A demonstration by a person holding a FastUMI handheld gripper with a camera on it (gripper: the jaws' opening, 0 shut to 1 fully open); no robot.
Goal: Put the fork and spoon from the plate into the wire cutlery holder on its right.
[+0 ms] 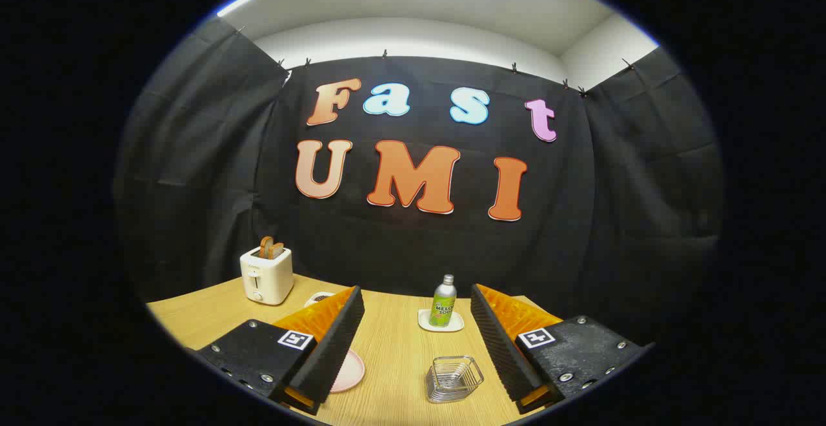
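Fingers (417,310) stand wide apart over the wooden tabletop (393,348), gripping nothing, with open wood showing between them. The wire cutlery holder (453,379) sits low between them, nearer the right finger, upright on the wood; a few thin lines show inside it, but whether they are its own wires or something resting in it cannot be told. The pink plate (348,372) lies beside the left finger and is mostly hidden behind it — only a curved slice of its rim shows, so what lies on it, fork or spoon, cannot be made out.

Beyond the fingers, roughly between their tips, a green bottle (443,301) with a silver cap stands upright on a small white square coaster (441,321). It is well apart from the wire holder, farther back on the tabletop.

Farther off past the left finger, a cream toaster (266,275) stands near the tabletop's back edge, with slices of toast (271,248) sticking up from its slots. Just behind the left finger's tip, a small white dish (318,297) with something dark in it peeks out — partly hidden by the finger.

Black cloth (193,174) hangs behind and to both sides of the tabletop.
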